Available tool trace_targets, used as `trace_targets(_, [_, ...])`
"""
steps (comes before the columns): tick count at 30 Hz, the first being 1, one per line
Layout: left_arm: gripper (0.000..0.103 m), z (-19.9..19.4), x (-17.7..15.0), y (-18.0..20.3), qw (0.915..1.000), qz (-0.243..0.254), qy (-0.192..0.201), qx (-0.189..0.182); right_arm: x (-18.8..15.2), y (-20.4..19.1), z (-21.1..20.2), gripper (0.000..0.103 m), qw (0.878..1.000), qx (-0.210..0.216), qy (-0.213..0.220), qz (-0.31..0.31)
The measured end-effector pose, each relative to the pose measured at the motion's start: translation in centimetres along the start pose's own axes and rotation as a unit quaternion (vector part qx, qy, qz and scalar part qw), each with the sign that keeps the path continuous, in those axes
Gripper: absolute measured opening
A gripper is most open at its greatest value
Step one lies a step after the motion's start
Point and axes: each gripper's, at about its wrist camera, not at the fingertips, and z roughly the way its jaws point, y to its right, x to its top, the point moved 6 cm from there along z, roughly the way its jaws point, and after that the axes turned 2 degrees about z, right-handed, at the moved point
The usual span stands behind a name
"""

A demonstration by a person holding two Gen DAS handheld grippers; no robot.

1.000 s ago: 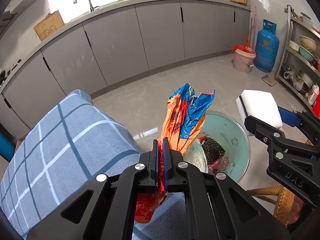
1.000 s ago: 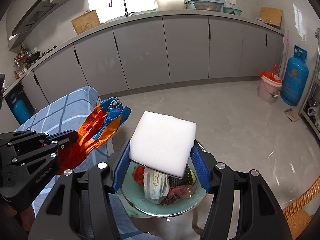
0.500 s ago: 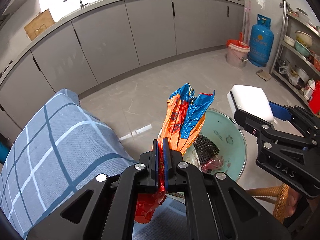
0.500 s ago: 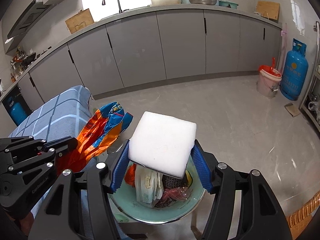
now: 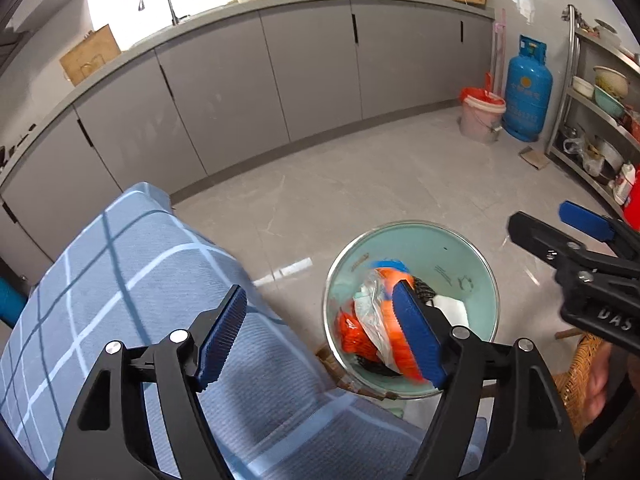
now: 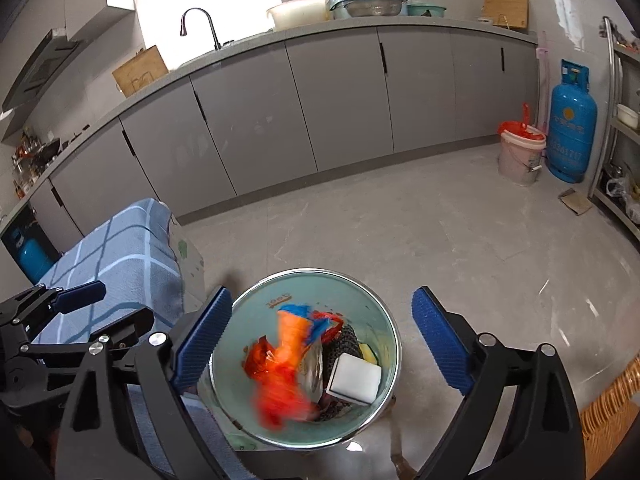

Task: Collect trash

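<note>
A pale green trash bin [image 5: 472, 252] [image 6: 256, 312] stands on the floor beside the table. The orange and blue wrapper [image 6: 284, 368] [image 5: 390, 312] is blurred inside the bin, on top of other trash. The white foam block [image 6: 354, 378] [image 5: 452, 308] lies in the bin at the right. My left gripper [image 5: 322, 338] is open and empty over the table's edge and the bin. My right gripper [image 6: 322, 346] is open and empty above the bin.
A blue plaid cloth [image 5: 120, 280] covers the table at the left. A wicker chair [image 5: 576, 376] stands at the right. Grey cabinets [image 6: 320, 104], a blue gas cylinder [image 6: 572, 120], a pink bucket [image 6: 520, 152] and a metal shelf rack [image 5: 596, 112] line the room.
Both grippers opened. The wrapper dropped from my left gripper into the bin, and the white foam block dropped from my right gripper into it.
</note>
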Motion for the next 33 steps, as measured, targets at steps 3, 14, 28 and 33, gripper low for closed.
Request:
trace_targets(3, [0.082,-1.6,-0.5,-1.1,0.9998,-0.007,0.008,0.014,-0.2,-0.6,-1.7,0.093,1.000,0.006,0.006,0.001])
trace_targets(14, [0.086,-8.6,-1.3,-5.7,0.9957,-0.061,0.056,0.041,-0.8,-4.1,-6.8,0.094,0.999,0.021,0.031,-0.027])
trace_targets(28, [0.086,-13.7,-1.2,-8.4,0.9896,-0.092,0.103,0.042,-0.1,-6.8,-11.3,0.095,0.997,0.013,0.061,-0.054])
trace_targets(33, [0.086,-14.3,-1.1,-8.9,0.9883,-0.098,0.109,0.041,-0.1,-7.2,-12.1,0.095,0.996,0.011,0.065,-0.057])
